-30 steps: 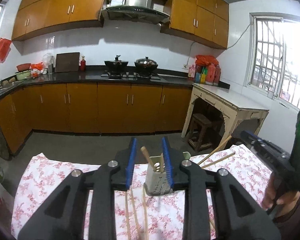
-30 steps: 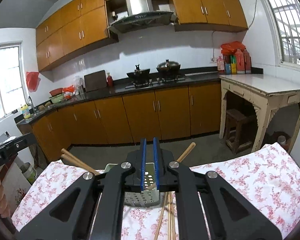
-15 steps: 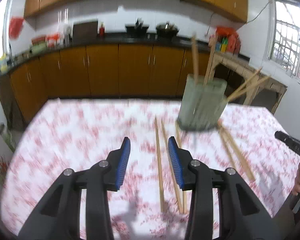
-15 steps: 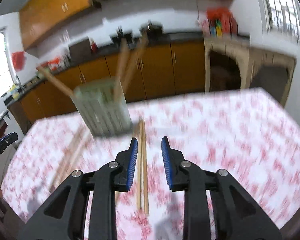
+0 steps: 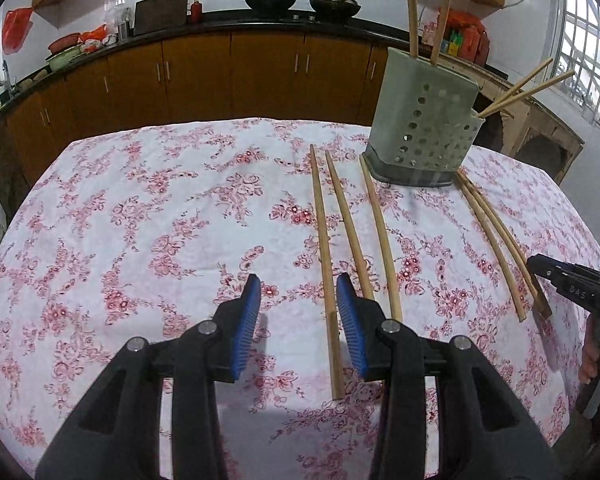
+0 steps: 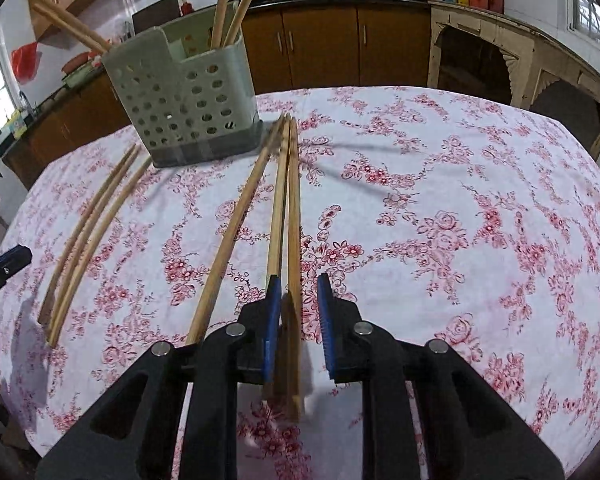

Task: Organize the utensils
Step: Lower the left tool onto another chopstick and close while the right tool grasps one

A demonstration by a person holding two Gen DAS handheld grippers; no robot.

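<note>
A grey perforated holder (image 5: 424, 128) stands at the far side of the floral tablecloth (image 5: 140, 220) with several chopsticks upright in it. Three loose chopsticks (image 5: 348, 232) lie in front of it. My left gripper (image 5: 298, 284) is open low over the cloth, and the leftmost stick runs between its fingers, close to the right pad. A pair of chopsticks (image 6: 290, 208) lies between the pads of my right gripper (image 6: 299, 284). Its jaws are closing, with a gap left at the right pad. A single chopstick (image 6: 236, 224) lies just left of it, beside the holder (image 6: 188, 100).
Two more chopsticks (image 5: 496, 248) lie right of the holder, near the other gripper's tip (image 5: 572, 284). Brown kitchen cabinets (image 5: 260, 68) and a counter with woks run behind the table. A pale wooden side table (image 6: 520, 52) stands at the right.
Both grippers have dropped from above and tilted down onto the tablecloth. The left jaws stand wider than a second ago. The right jaws, shut before, now straddle the pair of chopsticks.
</note>
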